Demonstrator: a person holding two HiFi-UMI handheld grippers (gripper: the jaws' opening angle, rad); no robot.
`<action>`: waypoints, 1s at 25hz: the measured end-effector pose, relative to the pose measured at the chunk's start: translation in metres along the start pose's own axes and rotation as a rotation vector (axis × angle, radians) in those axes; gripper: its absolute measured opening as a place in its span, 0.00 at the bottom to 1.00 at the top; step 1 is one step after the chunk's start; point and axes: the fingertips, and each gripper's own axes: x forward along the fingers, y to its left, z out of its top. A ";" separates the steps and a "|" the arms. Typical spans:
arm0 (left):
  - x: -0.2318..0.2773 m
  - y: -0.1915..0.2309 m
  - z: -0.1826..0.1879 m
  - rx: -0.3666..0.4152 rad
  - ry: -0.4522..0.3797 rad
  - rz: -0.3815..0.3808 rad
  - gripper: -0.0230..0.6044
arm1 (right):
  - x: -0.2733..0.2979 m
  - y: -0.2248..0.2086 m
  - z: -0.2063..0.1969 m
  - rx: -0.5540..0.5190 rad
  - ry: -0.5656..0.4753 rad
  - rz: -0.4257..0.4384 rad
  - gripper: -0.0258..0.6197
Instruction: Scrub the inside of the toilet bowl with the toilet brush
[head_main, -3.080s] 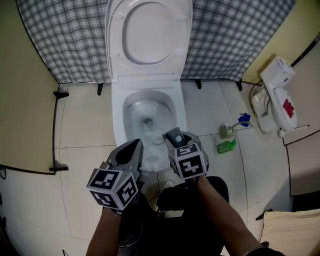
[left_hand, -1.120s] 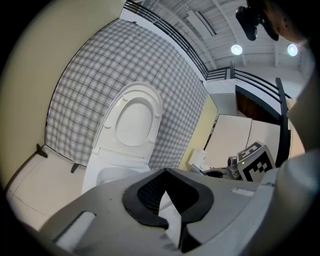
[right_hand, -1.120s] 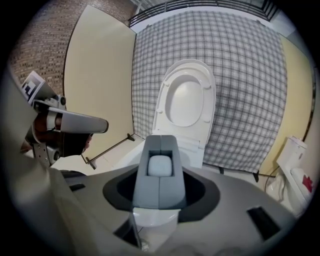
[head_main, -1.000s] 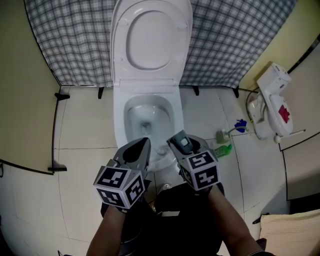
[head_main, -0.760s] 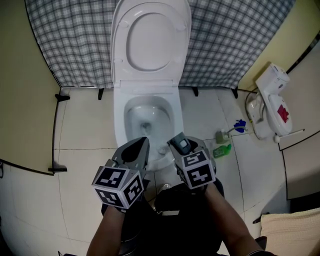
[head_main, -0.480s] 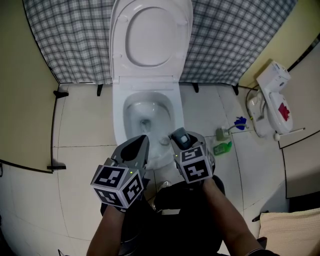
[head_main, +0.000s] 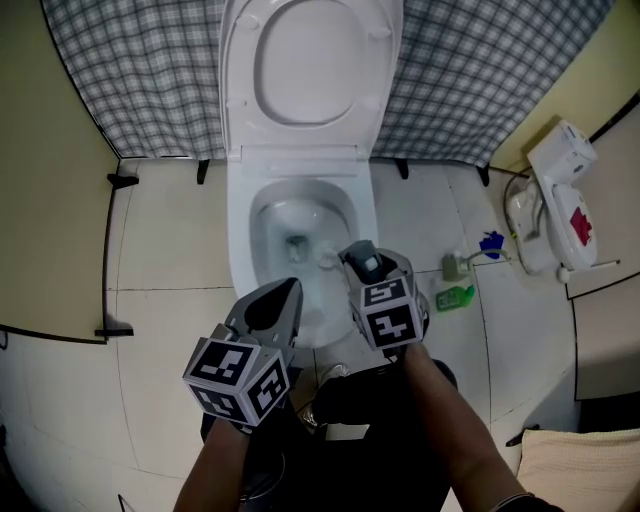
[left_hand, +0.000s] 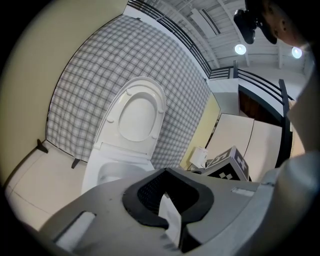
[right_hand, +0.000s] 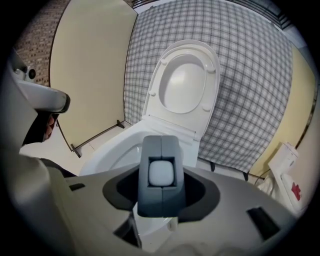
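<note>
The white toilet bowl (head_main: 240, 240) stands open, with its lid (head_main: 310, 60) raised against the checked wall. My right gripper (head_main: 364, 264) is over the bowl's front right rim, shut on the toilet brush's grey handle (right_hand: 161, 150), which I see end-on between the jaws. The white brush head (head_main: 325, 258) is down inside the bowl, right of the drain. My left gripper (head_main: 284, 296) hovers at the bowl's front edge, jaws together, with nothing in them. The bowl (left_hand: 107, 172) shows past it in the left gripper view.
A green bottle (head_main: 455, 297), a small holder (head_main: 455, 265) and a blue item (head_main: 490, 242) lie on the tiled floor to the right. A white unit with a red mark (head_main: 560, 200) stands by the right wall. A black rail (head_main: 108, 250) runs at the left. The person's legs fill the bottom.
The right gripper has moved forward and down over the bowl, carrying the brush head from the front rim further into the bowl. The left gripper has barely shifted.
</note>
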 end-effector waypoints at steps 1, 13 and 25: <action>0.002 0.001 -0.001 -0.001 0.005 -0.001 0.05 | 0.005 -0.001 0.002 -0.005 -0.005 -0.004 0.35; 0.015 0.022 -0.012 -0.031 0.042 0.014 0.05 | 0.047 -0.027 0.048 -0.053 -0.121 -0.041 0.35; 0.010 0.011 -0.005 -0.030 0.013 -0.003 0.05 | 0.003 -0.019 0.042 -0.053 -0.133 -0.015 0.35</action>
